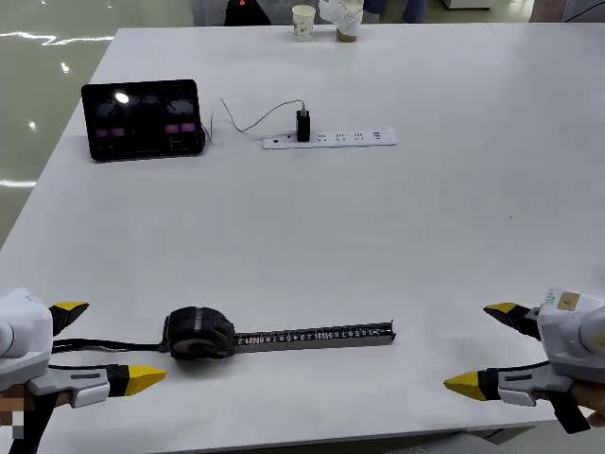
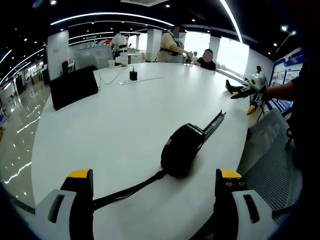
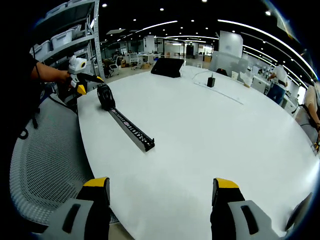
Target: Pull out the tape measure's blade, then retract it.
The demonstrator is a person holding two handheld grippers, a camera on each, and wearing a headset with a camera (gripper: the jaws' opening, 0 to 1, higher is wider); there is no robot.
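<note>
A black tape measure (image 1: 199, 333) lies near the table's front edge, its dark blade (image 1: 317, 335) pulled out flat to the right. My left gripper (image 1: 112, 342) sits open just left of the case, a black strap running from the case toward it. In the left gripper view the tape measure case (image 2: 182, 147) lies ahead between the yellow-tipped jaws of that left gripper (image 2: 155, 176). My right gripper (image 1: 492, 346) stands open at the front right, well apart from the blade's end. The right gripper view shows the blade (image 3: 131, 130) and case (image 3: 105, 96) far off to the left.
A black tablet (image 1: 143, 119) stands at the back left. A white power strip (image 1: 329, 138) with a black plug and cable lies mid-table. Paper cups (image 1: 303, 21) stand at the far edge. The white table (image 1: 425, 236) stretches between them. People are seated at the far end in the left gripper view.
</note>
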